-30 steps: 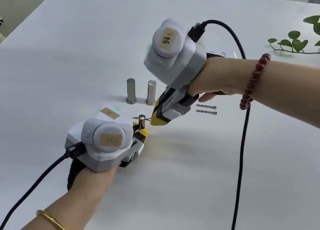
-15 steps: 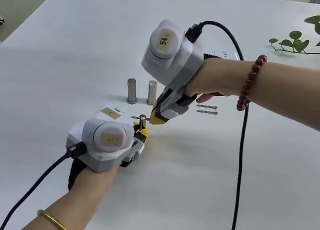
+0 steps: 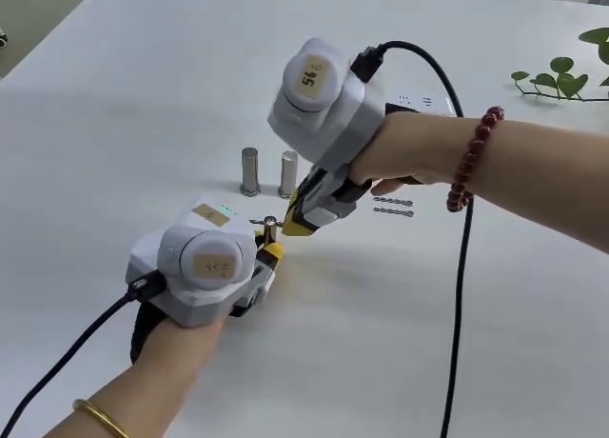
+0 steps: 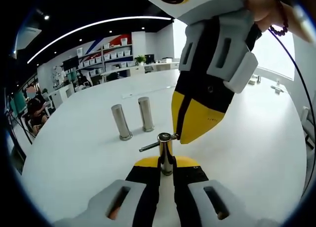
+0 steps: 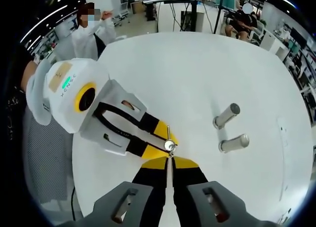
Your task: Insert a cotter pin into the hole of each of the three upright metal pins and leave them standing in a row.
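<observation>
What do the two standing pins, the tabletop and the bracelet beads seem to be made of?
The standing pins look like steel: a silvery, brushed finish with bright highlights down their sides. The tabletop is smooth, matte white, perhaps laminate or painted board; the look leaves that open. The bracelet beads are glossy dark red, maybe polished wood or stone; the pictures cannot settle which.

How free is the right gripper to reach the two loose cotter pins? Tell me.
Probably not yet: the right gripper looks shut on the cotter pin in the metal pin. The loose cotter pins lie close beside it on bare table.
</observation>
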### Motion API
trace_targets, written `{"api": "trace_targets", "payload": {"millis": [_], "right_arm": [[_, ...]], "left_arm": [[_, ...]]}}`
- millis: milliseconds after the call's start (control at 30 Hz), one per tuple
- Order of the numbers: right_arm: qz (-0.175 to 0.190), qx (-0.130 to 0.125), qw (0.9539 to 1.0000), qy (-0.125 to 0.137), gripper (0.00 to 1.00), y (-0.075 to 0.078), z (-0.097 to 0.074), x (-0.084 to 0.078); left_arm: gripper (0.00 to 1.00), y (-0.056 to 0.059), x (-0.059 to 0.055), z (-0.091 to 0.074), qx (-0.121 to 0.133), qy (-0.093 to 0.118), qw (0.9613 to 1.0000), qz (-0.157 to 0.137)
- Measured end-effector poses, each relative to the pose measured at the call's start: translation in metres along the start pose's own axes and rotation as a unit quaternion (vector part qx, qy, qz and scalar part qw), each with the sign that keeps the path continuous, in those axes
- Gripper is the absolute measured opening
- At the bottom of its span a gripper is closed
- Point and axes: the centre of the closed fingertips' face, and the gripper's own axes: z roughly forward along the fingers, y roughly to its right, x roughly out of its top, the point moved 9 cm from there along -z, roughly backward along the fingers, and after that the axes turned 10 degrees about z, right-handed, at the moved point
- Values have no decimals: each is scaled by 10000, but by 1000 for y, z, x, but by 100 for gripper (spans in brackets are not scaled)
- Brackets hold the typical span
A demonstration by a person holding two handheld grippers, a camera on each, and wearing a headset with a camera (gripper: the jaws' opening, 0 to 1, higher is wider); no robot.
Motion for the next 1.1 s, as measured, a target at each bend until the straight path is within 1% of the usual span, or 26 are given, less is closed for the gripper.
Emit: {"api": "trace_targets", "payload": {"millis": [133,267,333,367,400,467,567,700,833,1000,1100], "right_arm": [[39,-46,10000,9,0,1,-2,-2],[217,-127,9997,68,5,4,-4,-6],[465,-94,9987,178,11,5,-5,-8],[631,-62,9976,296,11,5,-5,-9],[718,-42,9968,361,11,6,-6,-10],[897,0,9950,436,13,7,-7,-13],[954,-10,9944,456,14,8,-8,-16],[1033,-42,9936,463,16,8,-8,-19],[1049,-47,9933,473,16,7,-7,-20],[1046,-139,9934,457,18,10,-7,-23],[1164,-168,9916,531,18,12,-9,-23]], "left_arm": [[6,0,0,0,2,-3,10000,-30],[6,-1,0,0,39,-7,10000,-12],[6,-1,0,0,37,-6,10000,-22],[6,-2,0,0,34,-8,10000,-24],[6,-2,0,0,38,-11,10000,-20],[6,-2,0,0,47,-18,10000,-40],[6,-2,0,1,57,-19,10000,-69],[7,-2,-4,2,1,-144,9999,-84],[7,-2,-6,2,-22,-196,9997,-122],[11,-4,-7,1,-18,-218,9996,-160],[13,-5,-6,0,-41,-238,9995,-195]]}}
